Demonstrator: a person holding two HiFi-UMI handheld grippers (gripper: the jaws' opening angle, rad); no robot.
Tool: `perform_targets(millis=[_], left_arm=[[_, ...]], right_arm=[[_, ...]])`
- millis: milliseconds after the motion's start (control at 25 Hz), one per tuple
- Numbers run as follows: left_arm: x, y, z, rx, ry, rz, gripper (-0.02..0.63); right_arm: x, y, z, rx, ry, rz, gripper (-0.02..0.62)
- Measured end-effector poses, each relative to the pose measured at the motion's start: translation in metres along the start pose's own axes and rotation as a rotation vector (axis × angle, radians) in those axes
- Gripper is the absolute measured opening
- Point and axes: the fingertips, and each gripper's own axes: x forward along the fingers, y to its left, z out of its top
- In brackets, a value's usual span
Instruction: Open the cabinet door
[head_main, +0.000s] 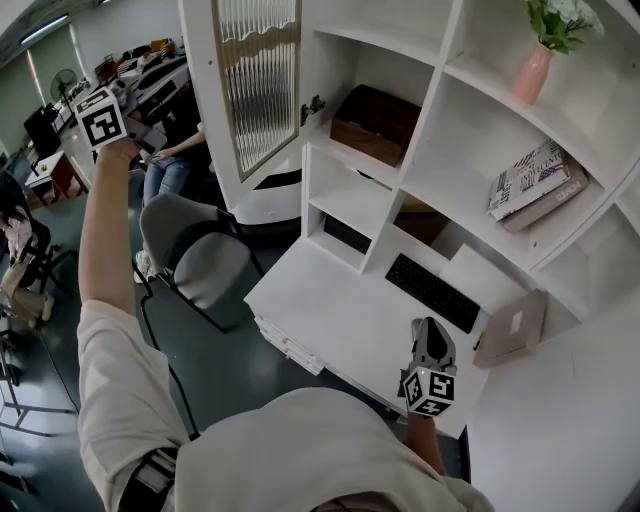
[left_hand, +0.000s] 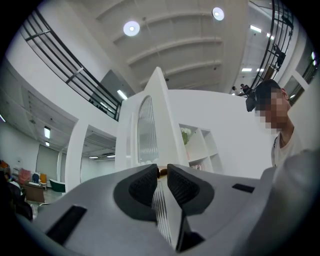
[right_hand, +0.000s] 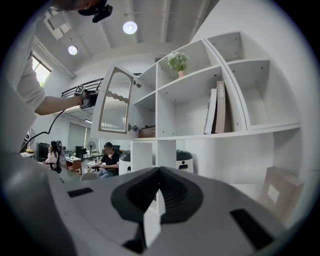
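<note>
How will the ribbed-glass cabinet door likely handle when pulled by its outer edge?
The cabinet door probably stays stiff and swings on its hinge rather than flexing: its white frame looks solid. The ribbed glass panel likely adds weight and fragility, so slamming seems risky. The left gripper clamps only a thin edge, which could slip.

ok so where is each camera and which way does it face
Left gripper view: on the left gripper, aimed slightly up along jaws clamped on the cabinet door; own shoulder at right.
Right gripper view: on the right gripper, jaws together, facing the shelves; left arm shows.
Head view: on the head, steeply down at the desk; torso, both arms show.
All three share the cabinet door.
</note>
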Motion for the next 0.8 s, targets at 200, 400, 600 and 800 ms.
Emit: perform_targets(millis=[200,400,600,800], left_arm=[[-0.01,0.014,0.0,-0.015,-0.01,0.049,0.055],[-0.01,0.014,0.001,-0.012,-0.006,0.071,0.054],[-0.013,0.019,0.003,-0.014,-0.02,0.138,0.075],[-0.021,0.02,0.006,-0.006,-0.036,0.217,0.145]], right_arm=[[0.002,0.001,-0.002,0.0,0.003,0.004,0.003],[0.003,0.0,-0.001,0.005,0.004,0.012,0.003],[0.004,0.002,-0.003,0.009,0.002,0.03,0.003],[0.007,0.006,-0.001,0.01,-0.006,0.053,0.003]])
